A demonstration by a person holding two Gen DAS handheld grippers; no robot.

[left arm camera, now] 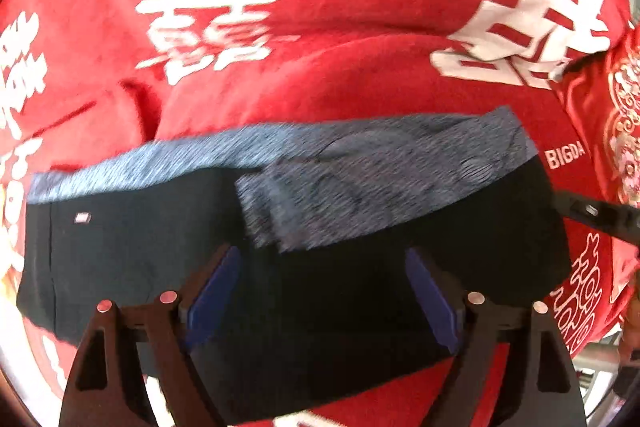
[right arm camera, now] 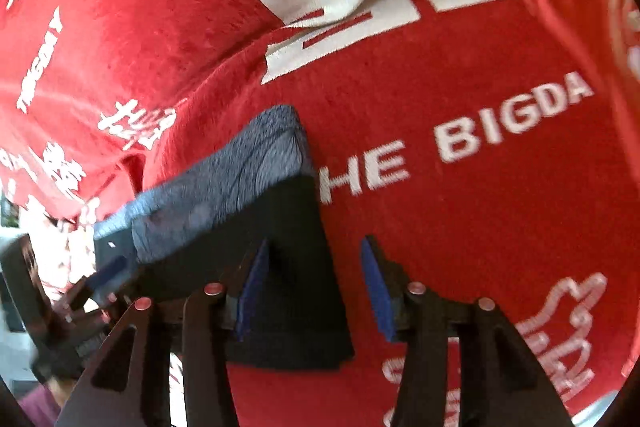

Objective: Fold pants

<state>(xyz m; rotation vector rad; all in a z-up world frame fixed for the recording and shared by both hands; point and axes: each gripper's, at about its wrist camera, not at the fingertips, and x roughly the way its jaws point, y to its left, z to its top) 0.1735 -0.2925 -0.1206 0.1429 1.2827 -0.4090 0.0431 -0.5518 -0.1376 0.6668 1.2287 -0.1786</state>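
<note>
Folded into a low dark bundle, the pants (left arm camera: 312, 267) lie on a red blanket (left arm camera: 320, 27) printed with white characters and the letters "BIGDA". Seen from the left wrist: black cloth filling the lower middle, a blue-grey heathered waistband (left arm camera: 360, 155) running across at 12 o'clock of the bundle, a doubled flap of the same grey overlapping its centre, a small pale label (left arm camera: 82, 217) at 9 o'clock. Left gripper (left arm camera: 322, 287) spread wide above the black cloth, blue pads (left arm camera: 214, 291) well apart, nothing pinched between them, so released. Part of the other tool's black finger poking in at 3 o'clock, beside the bundle's right edge. Seen from the right wrist: the bundle's right end stretching from 10 o'clock toward 6 o'clock, its grey band at the far tip, just beside the lettering. Right gripper (right arm camera: 316, 291) also parted, straddling the edge of the black cloth, one pad over the fabric and the other over bare red blanket; no visible squeeze on the cloth, so let go. Both views smeared by motion blur.
</note>
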